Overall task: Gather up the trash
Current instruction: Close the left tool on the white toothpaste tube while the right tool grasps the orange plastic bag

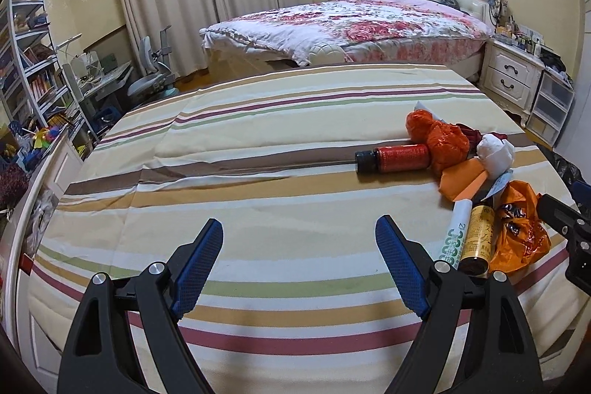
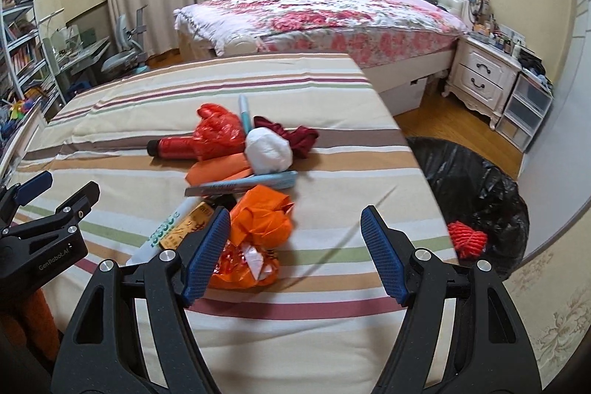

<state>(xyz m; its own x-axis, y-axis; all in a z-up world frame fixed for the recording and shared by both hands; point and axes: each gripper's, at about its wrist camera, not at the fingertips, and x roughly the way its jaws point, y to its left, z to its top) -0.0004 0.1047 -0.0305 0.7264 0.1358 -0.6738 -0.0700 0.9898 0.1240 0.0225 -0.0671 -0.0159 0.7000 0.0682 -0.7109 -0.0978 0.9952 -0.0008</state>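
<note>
- Left tool (image 1: 299,242): jaws apart, nothing between; hangs over bare striped cloth-covered desk (image 1: 258,143).
- Right tool (image 2: 295,231): jaws apart, empty.
- Crumpled orange plastic bag (image 2: 258,231) lies just beside right tool's left finger, in the litter heap.
- Black bin bag (image 2: 469,180) on floor, right of desk.

We see matt striped cloth (image 2: 258,320) with soft creases over the counter. On it lie crinkled, glossy orange plastic bags (image 2: 258,228), a wad of white paper (image 2: 269,150) and a smooth, shiny red bottle (image 1: 400,157). At lower right, a glossy, wrinkled black bin bag (image 2: 476,183). Each tool (image 2: 295,246) is matt black plastic with rough, dimpled blue pads (image 2: 207,253) and bright metal pins (image 2: 167,254).
</note>
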